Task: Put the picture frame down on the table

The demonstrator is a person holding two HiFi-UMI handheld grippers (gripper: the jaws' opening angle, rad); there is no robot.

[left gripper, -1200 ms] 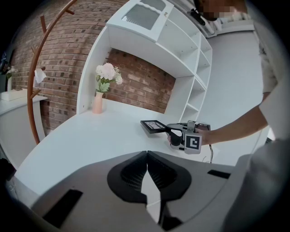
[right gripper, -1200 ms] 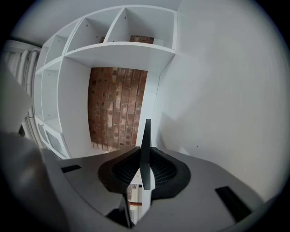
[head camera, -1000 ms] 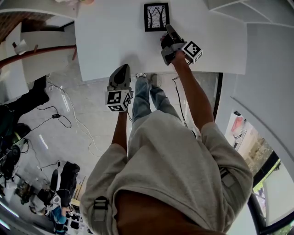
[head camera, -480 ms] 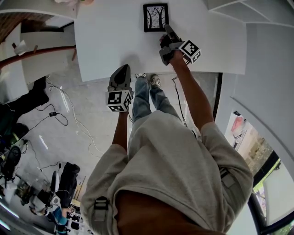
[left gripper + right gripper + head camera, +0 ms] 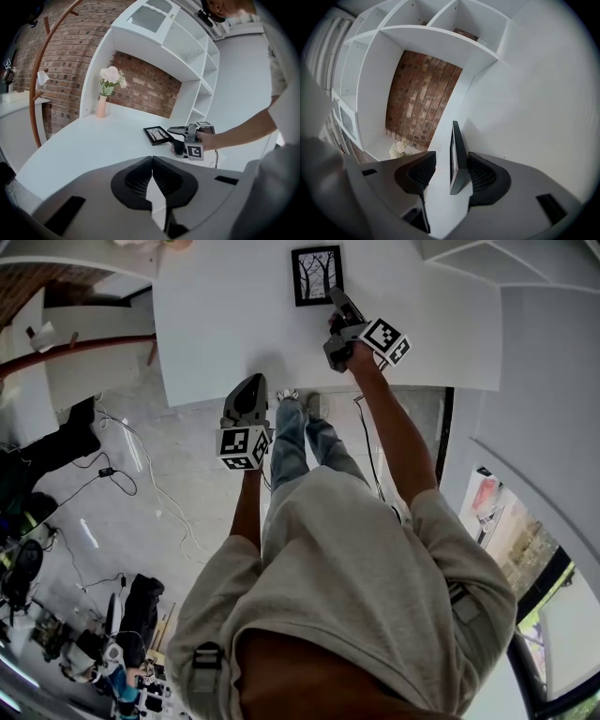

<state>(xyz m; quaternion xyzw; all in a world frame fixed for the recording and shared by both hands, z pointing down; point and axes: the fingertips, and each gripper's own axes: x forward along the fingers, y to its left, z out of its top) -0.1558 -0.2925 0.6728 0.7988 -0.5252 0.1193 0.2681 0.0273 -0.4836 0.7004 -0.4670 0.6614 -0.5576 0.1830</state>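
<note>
The black picture frame (image 5: 317, 275) with a tree print lies on the white table (image 5: 216, 324), near its far edge. My right gripper (image 5: 335, 298) is at the frame's near right corner and stands open. In the right gripper view the frame (image 5: 456, 154) sits edge-on between the jaws of the right gripper (image 5: 451, 157), against one pad, with a gap to the other. My left gripper (image 5: 251, 381) hangs shut and empty over the table's near edge, well short of the frame. The left gripper view shows the left gripper (image 5: 152, 161), the frame (image 5: 158, 134) and the right gripper (image 5: 180, 131) beside it.
A pink vase of flowers (image 5: 102, 105) stands at the table's far left, before a brick wall. White shelving (image 5: 187, 70) rises behind and to the right of the table. Cables (image 5: 141, 474) and gear lie on the floor to the left.
The right gripper has edged slightly farther along the frame's corner. The frame stays in about the same spot on the table. The left gripper has not moved.
</note>
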